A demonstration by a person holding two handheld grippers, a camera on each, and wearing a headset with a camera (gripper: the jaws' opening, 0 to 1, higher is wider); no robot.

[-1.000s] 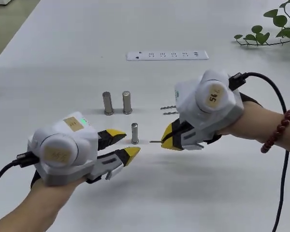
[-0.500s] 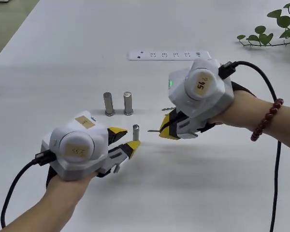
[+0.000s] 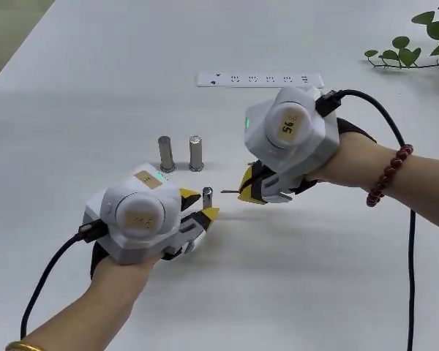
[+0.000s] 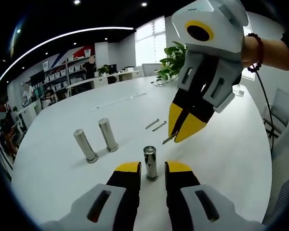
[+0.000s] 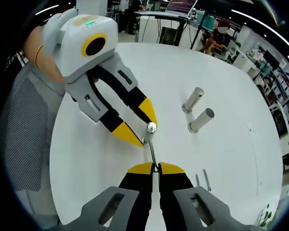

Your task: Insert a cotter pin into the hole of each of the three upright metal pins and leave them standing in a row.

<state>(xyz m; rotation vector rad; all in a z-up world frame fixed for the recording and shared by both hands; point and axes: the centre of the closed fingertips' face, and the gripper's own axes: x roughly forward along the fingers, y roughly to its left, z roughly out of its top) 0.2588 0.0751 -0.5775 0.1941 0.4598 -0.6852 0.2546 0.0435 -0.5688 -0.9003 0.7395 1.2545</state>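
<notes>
My right hand-held gripper (image 3: 247, 191) is closed on a cotter pin (image 5: 152, 151), whose tip is just beside the head of the nearest metal pin (image 4: 150, 162), upright on the table (image 3: 314, 278). My left hand-held gripper (image 3: 201, 205) stands parted either side of that pin, gaps showing. I judge none fitted yet: the two rear pins (image 3: 166, 153) look bare and two spare cotter pins (image 4: 155, 125) lie waiting.

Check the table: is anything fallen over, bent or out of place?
Nothing stands out. Three metal pins stand upright: two side by side at the back, one nearer, between the left gripper's open jaws. The right gripper holds a cotter pin, aimed at it. Two spare cotter pins lie flat.
</notes>
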